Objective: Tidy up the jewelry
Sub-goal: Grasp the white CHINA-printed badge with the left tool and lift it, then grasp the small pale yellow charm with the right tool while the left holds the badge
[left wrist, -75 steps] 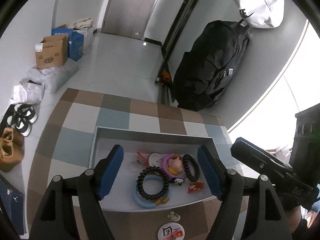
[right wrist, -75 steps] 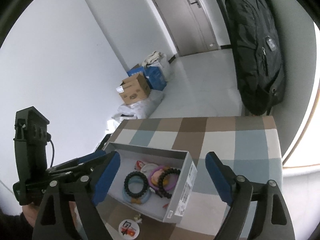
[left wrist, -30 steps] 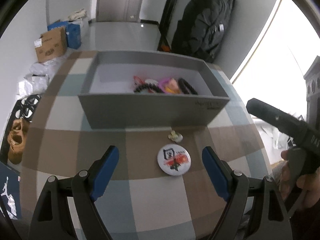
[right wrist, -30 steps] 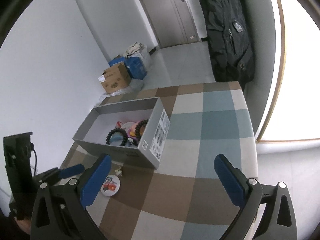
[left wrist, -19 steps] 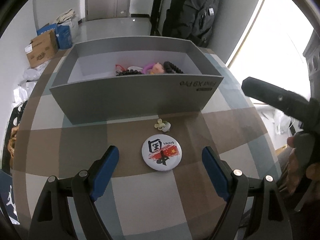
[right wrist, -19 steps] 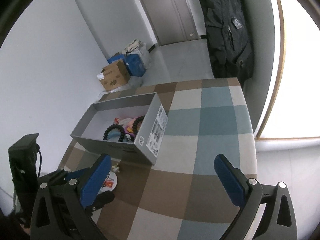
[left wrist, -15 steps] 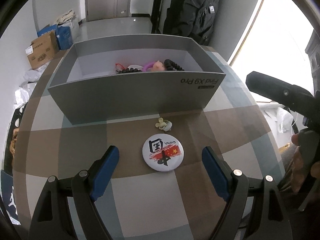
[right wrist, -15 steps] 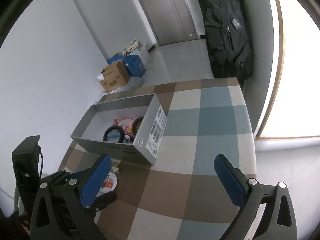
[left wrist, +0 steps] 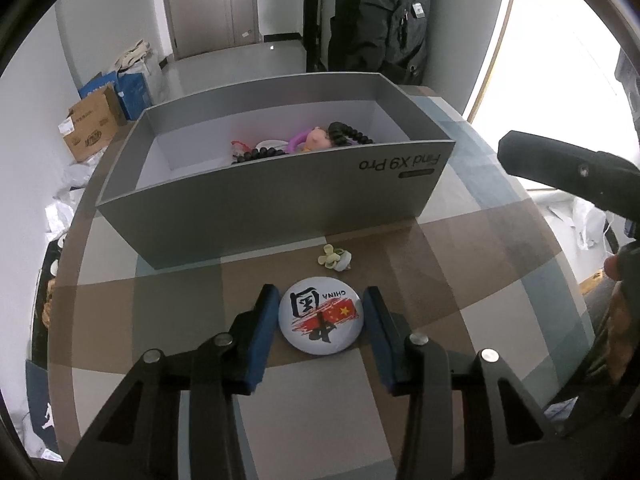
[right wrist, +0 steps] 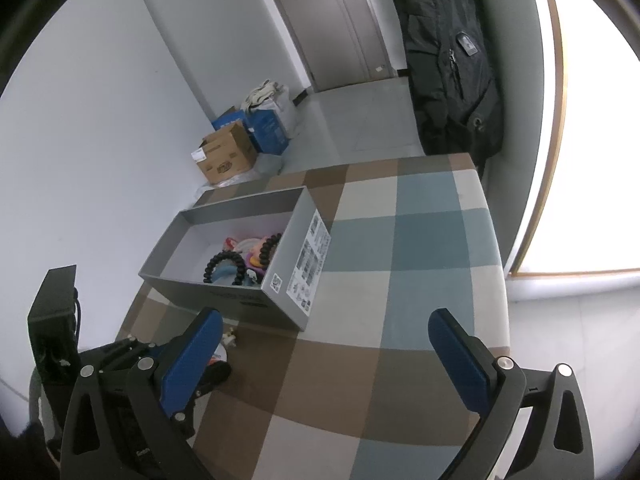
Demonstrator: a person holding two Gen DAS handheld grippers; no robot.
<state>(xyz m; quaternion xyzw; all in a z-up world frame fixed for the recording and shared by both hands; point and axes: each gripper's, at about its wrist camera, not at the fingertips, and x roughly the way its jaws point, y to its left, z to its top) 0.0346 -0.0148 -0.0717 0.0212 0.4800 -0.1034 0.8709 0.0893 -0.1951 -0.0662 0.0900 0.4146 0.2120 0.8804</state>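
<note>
Left gripper [left wrist: 321, 322]: its 2 blue pads have just been closing in around the round badge and now stand narrow, 1 on each side of it. A thin gap still seems to show on both sides, so I would not call it gripped yet.

Round badge [left wrist: 321, 321]: white, with a red flag and black brushwork (the word CHINA reads reversed from here). It lies flat on the checked tablecloth [left wrist: 472, 280], in front of the grey box and outside it.

Small charm [left wrist: 334, 259]: a pale yellow-green flower piece, lying loose on the cloth between the badge and the near wall of the box, apart from both.

Grey box [left wrist: 280, 208]: open-topped cardboard, standing on the cloth. Inside, toward its right half, sits a heap of pieces: black bead bracelets [right wrist: 224, 266], a purple ring [left wrist: 298, 140] with a small pink figure on it, something light blue under the beads, a bit of red at the left of the heap.

Right gripper [right wrist: 326, 356]: jaws spread wide with nothing between them, hanging over a bare stretch of cloth to the right of the box.

Hand [left wrist: 618, 320]: partly seen at the right edge of the left view, holding the right gripper's black handle.

Beyond the table: cardboard cartons [right wrist: 226, 158] on the floor by the wall, a dark backpack [right wrist: 452, 60] near the door.
</note>
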